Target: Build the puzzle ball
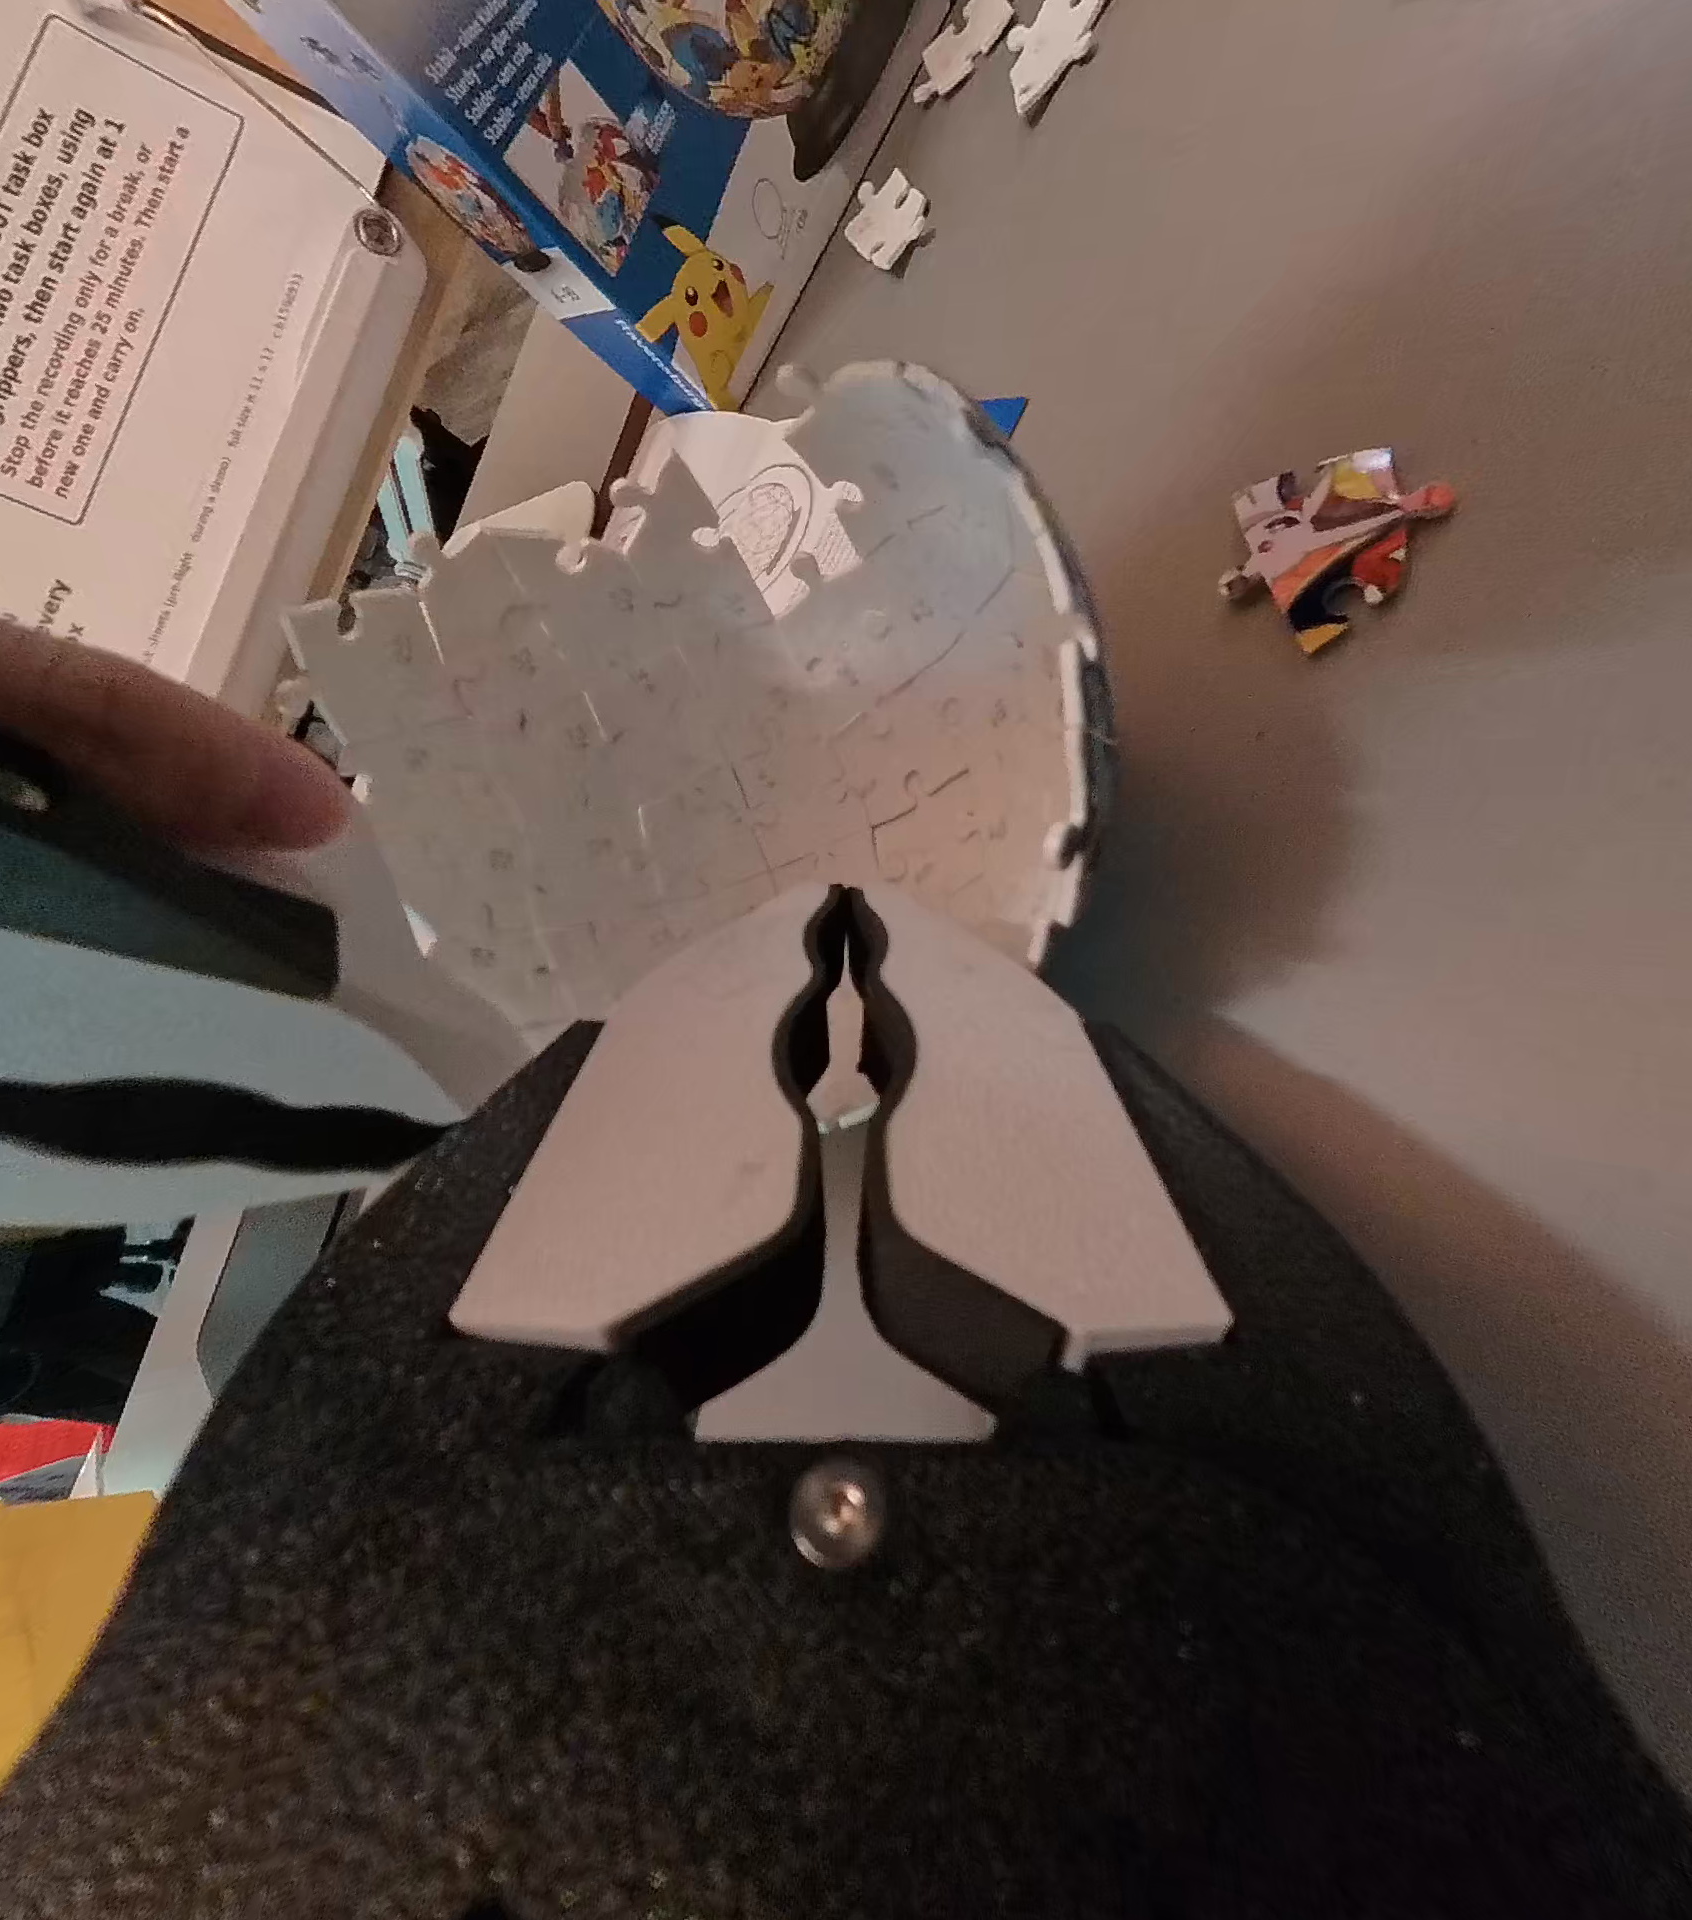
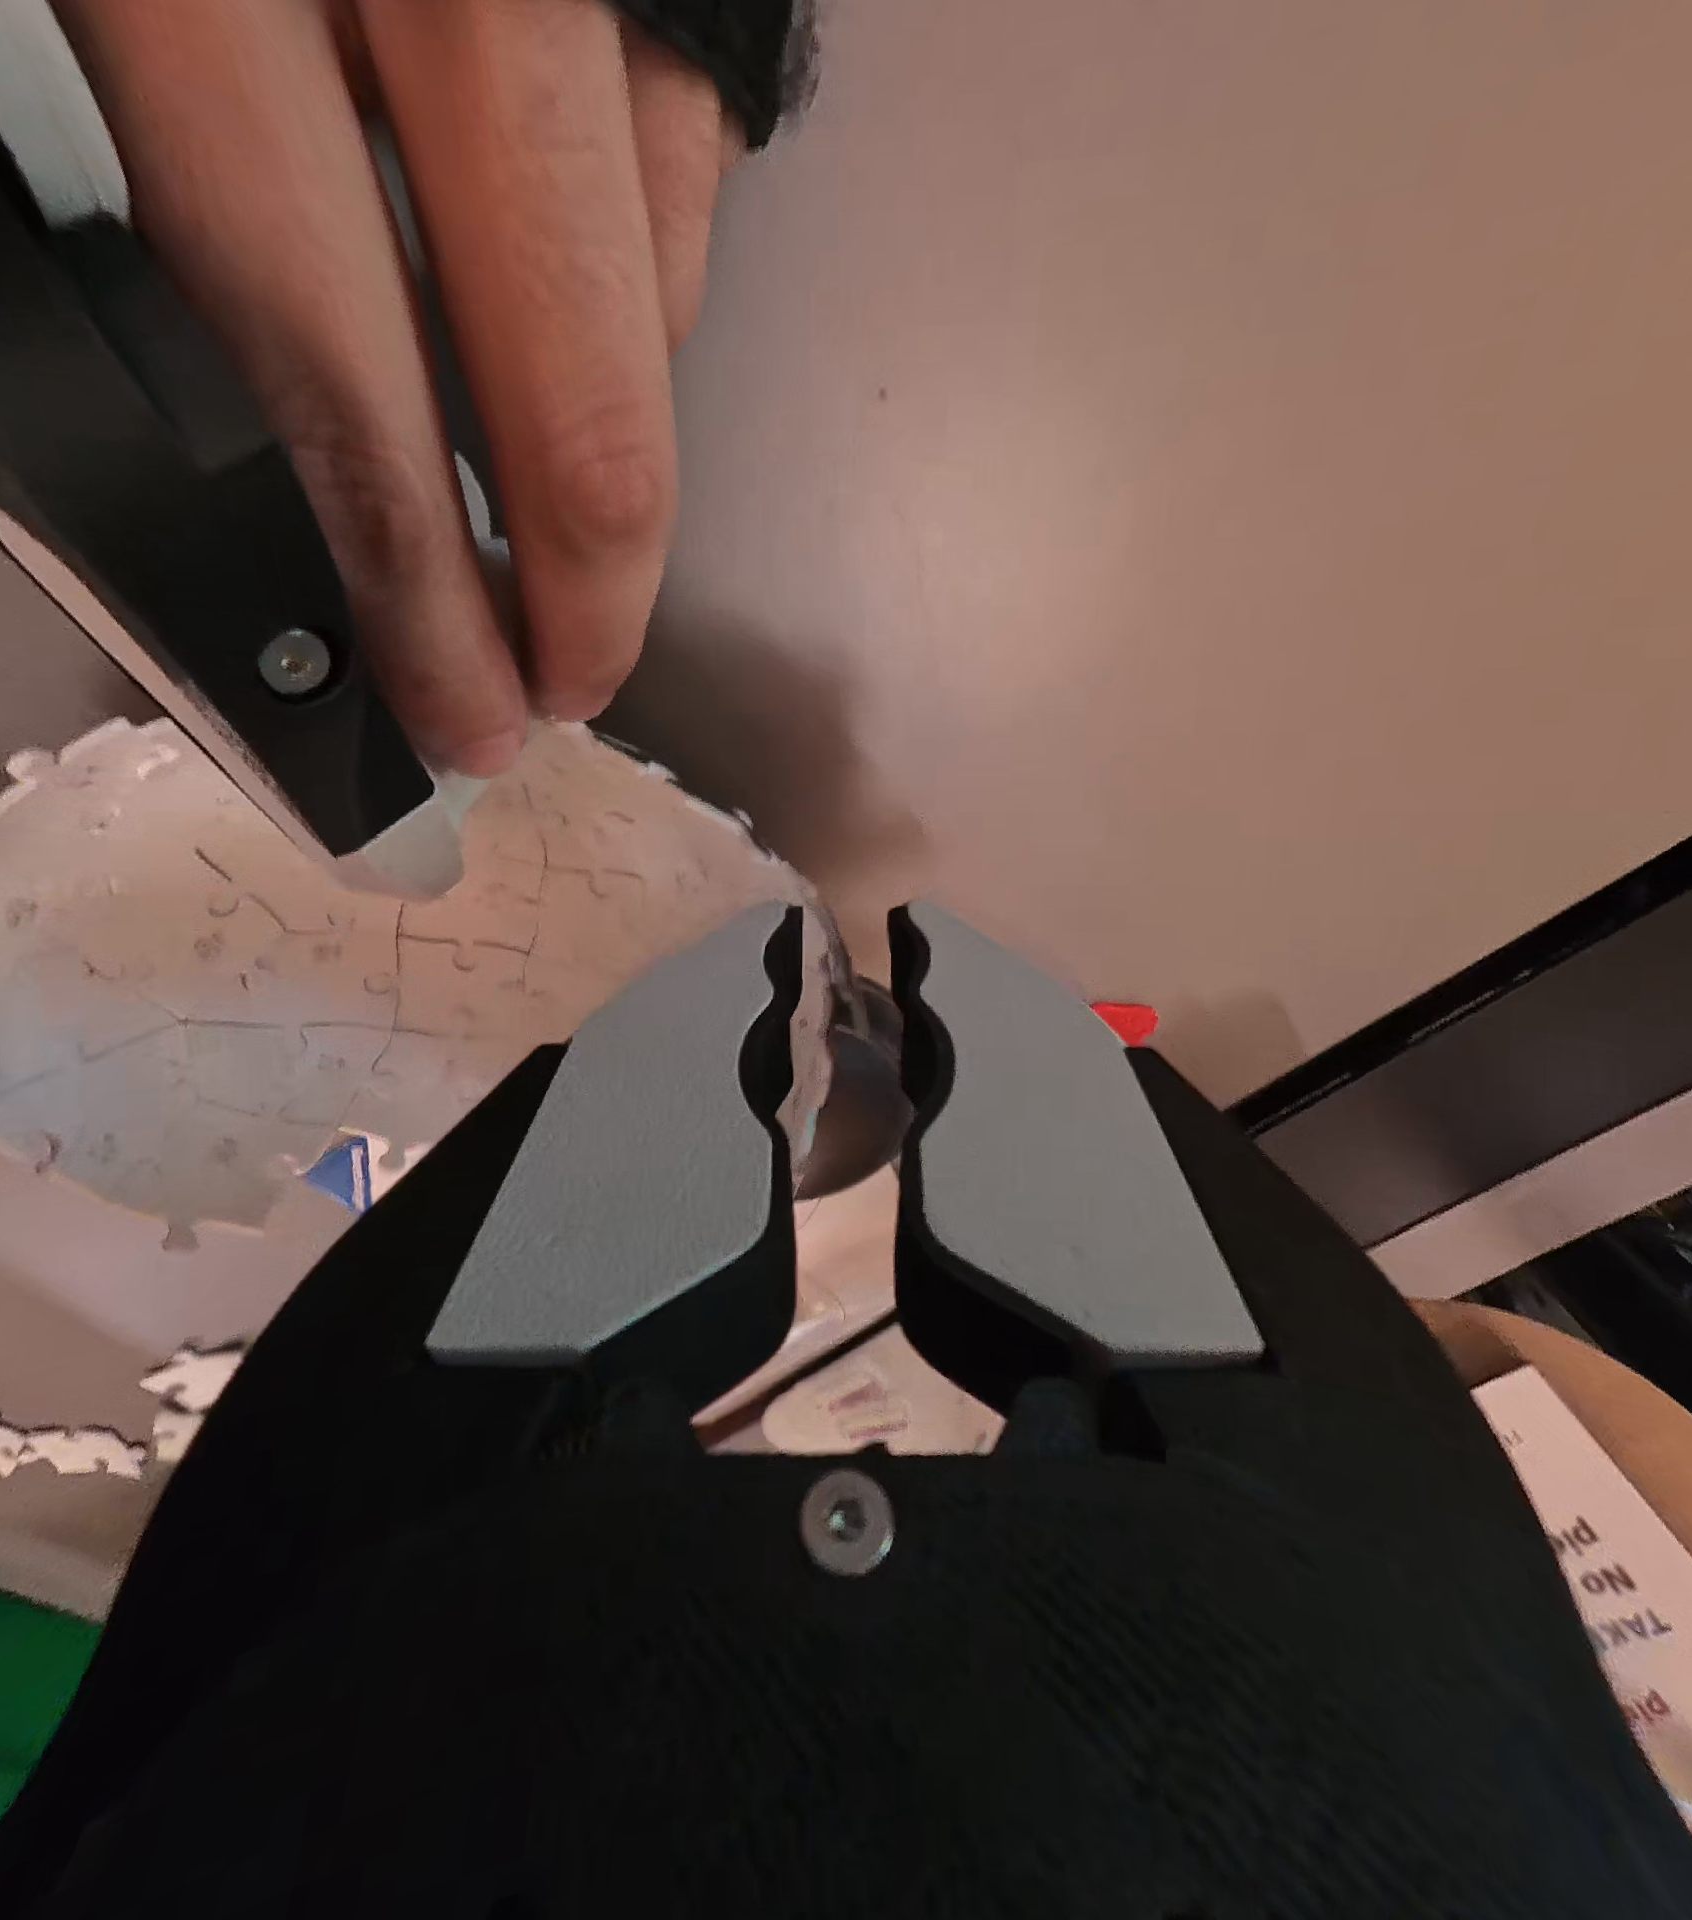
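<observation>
Left wrist view: left tongs pinching the lower rim of half-built puzzle ball, centre frame, hollow side facing camera. Right wrist view: right tongs spread, straddling the shell's right edge; loose coloured piece on table, right of frame.

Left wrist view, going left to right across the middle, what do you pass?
A person's fingertip → the half-built puzzle ball with its white inside facing the camera → a loose colourful puzzle piece on the grey table.

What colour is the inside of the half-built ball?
Plain white, crossed by faint piece seams, on the puzzle ball shell. The left wrist view shows it best.
</observation>
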A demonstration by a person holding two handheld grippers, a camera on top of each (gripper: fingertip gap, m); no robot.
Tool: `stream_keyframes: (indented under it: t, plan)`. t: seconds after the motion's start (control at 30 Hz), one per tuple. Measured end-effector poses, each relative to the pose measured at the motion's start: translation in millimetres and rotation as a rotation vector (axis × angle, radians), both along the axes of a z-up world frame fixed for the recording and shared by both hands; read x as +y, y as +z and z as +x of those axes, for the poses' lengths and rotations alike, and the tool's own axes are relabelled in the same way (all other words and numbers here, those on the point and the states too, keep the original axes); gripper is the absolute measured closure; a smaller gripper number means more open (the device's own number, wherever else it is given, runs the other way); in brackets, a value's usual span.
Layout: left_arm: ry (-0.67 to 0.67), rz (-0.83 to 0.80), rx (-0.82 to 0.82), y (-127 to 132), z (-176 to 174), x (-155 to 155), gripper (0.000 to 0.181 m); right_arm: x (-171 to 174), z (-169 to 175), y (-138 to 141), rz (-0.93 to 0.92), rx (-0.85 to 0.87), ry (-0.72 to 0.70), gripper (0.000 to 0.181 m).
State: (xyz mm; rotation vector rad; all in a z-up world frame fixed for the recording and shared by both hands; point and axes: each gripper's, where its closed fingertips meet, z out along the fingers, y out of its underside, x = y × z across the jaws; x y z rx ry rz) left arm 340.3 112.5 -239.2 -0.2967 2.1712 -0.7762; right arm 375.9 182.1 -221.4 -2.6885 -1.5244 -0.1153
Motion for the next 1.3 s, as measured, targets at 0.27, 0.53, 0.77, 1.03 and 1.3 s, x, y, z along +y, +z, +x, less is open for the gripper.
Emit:
stream_keyframes:
  t: [0.27, 0.53, 0.77, 1.03, 1.3]
  plan:
    - [-0.006, -0.01, 0.001, 1, -2, -2, 0.181, -22, 9, 3, -0.016, -0.052, -0.048, 0.15]
    - [-0.004, -0.034, -0.001, 4, -1, -4, 0.181, -28, 19, 4, 0.039, -0.113, -0.076, 0.151]
    - [-0.002, -0.042, -0.002, 4, -1, -4, 0.181, -26, 22, 7, 0.103, -0.131, -0.06, 0.166]
    - [0.0, -0.039, 0.001, 3, -1, -3, 0.181, -27, 21, 9, 0.112, -0.104, -0.058, 0.174]
    - [-0.001, -0.042, 0.003, 3, -1, -4, 0.181, -25, 21, 8, 0.113, -0.096, -0.058, 0.174]
